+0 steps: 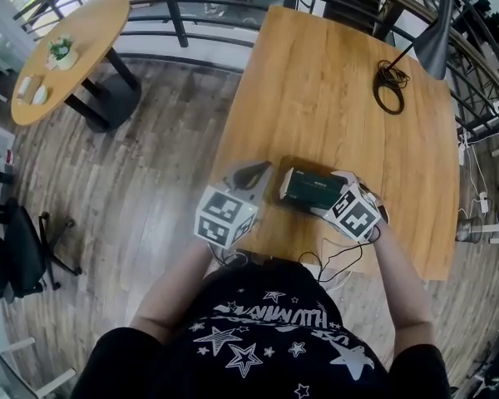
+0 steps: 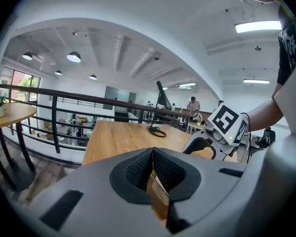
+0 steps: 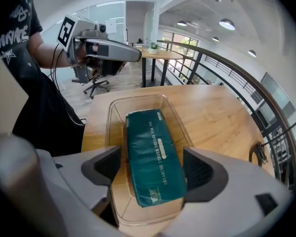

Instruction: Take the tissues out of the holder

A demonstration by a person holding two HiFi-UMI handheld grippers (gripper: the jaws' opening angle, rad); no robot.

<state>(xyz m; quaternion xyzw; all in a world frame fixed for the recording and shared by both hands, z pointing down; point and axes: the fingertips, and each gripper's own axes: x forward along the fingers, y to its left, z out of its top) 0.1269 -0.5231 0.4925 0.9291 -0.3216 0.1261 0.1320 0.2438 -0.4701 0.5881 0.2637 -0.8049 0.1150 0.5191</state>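
A dark green tissue pack (image 3: 153,157) lies lengthwise in a clear plastic holder (image 3: 138,101) on the wooden table (image 1: 333,81). My right gripper (image 3: 152,167) is open, with one jaw on each side of the near end of the pack and holder. From the head view the pack (image 1: 310,189) and holder (image 1: 284,185) sit near the table's front edge, and the right gripper (image 1: 343,199) reaches in from their right. My left gripper (image 1: 249,175) hovers just left of the holder with its pads (image 2: 138,169) closed together and nothing held.
A black lamp (image 1: 437,40) and a coiled cable (image 1: 389,94) stand at the table's far right. The table's left edge runs close to the left gripper. A round table (image 1: 66,52) with a plant, a railing (image 1: 183,11) and an office chair (image 1: 25,248) lie beyond.
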